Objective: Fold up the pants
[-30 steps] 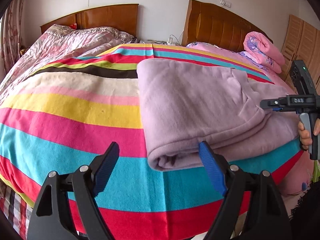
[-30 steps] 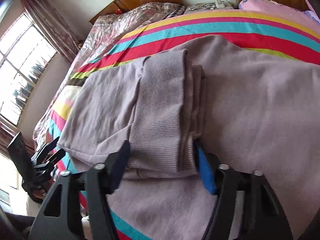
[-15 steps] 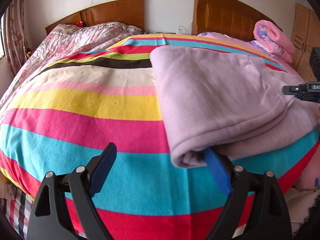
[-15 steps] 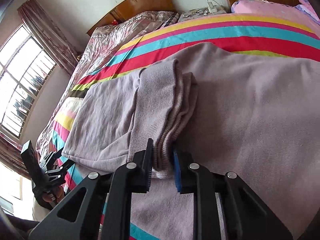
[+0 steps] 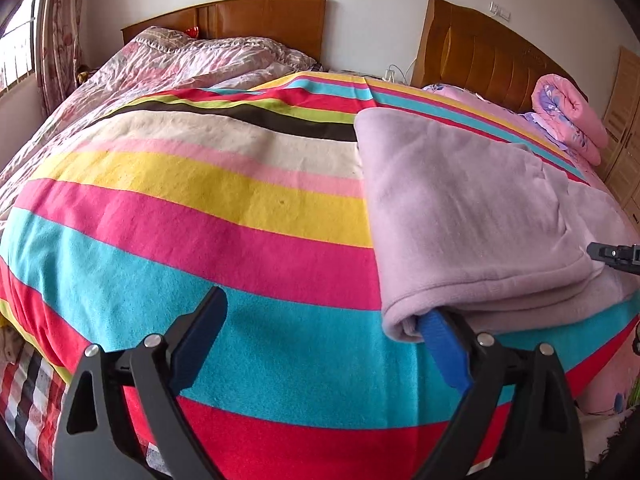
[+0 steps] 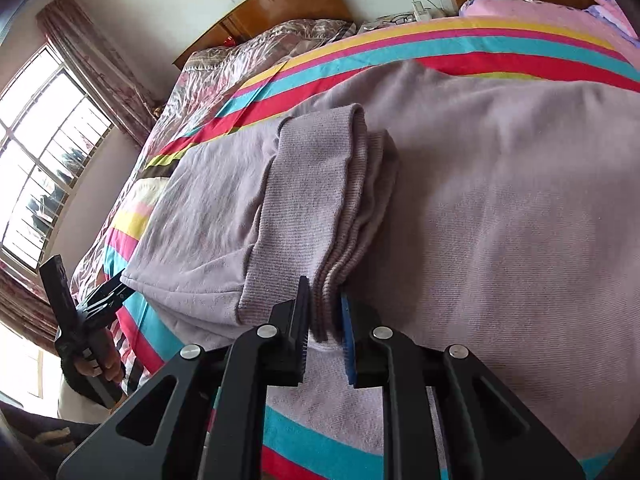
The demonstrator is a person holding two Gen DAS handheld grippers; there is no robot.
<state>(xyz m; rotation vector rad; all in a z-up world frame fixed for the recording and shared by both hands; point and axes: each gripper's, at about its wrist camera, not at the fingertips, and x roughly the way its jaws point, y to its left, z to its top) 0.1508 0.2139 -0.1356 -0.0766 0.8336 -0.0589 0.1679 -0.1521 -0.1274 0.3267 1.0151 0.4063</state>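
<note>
Lilac fleece pants (image 5: 460,220) lie folded on the right part of the striped blanket (image 5: 200,216). My left gripper (image 5: 320,310) stands wide at their near left corner with its jaws still opening. One blue pad (image 5: 440,344) is tucked under the folded edge and the other is over bare blanket. In the right wrist view the pants (image 6: 500,220) fill the frame. My right gripper (image 6: 325,296) is shut on the end of the stacked ribbed band (image 6: 312,184). The left gripper (image 6: 108,296) shows there too, at the far left, in a hand.
A second bed with a pink patterned quilt (image 5: 168,64) lies at the back left. Wooden headboards (image 5: 480,52) stand against the wall. A rolled pink blanket (image 5: 568,116) sits at the back right by a wardrobe (image 5: 624,128). A window (image 6: 40,160) is at the left.
The right gripper closed from wide around the ribbed band to pinching it. The left gripper's jaws widened, and the pants slid right in its view, now over its right pad.
</note>
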